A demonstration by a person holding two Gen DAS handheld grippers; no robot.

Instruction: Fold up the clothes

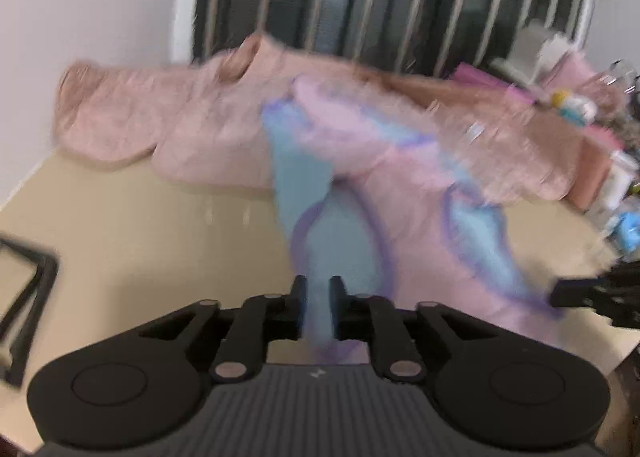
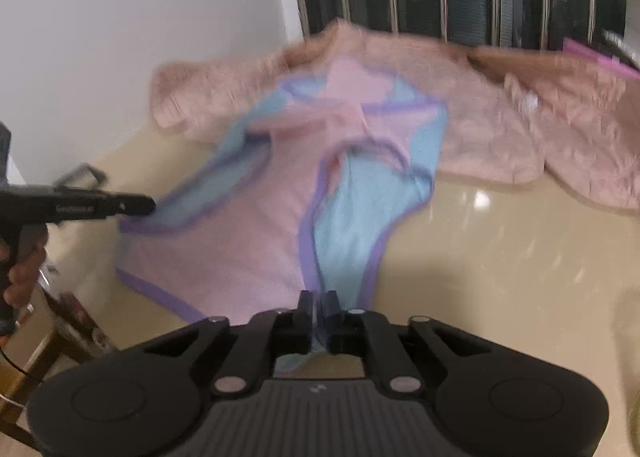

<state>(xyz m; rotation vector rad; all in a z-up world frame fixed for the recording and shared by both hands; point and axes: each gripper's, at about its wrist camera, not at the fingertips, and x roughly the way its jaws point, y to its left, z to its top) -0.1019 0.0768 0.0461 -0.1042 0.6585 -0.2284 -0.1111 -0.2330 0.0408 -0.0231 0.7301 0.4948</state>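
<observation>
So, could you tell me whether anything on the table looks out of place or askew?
The pink and blue garment is bunched and twisted rather than spread flat, one end pinched in each gripper. Behind it, a pink fuzzy garment lies crumpled, unfolded. The frames are blurred; no damage or spills show.

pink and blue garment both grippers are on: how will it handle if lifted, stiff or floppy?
Likely floppy: the pink and blue garment already bunches into soft folds between the left gripper and right gripper. Probably light, since it looks thin. It may sag in the middle, as only two edges are pinched.

Pink-and-blue garment (image 2: pixel 256 241) with purple trim, stretched rumpled over the beige floor.
</observation>
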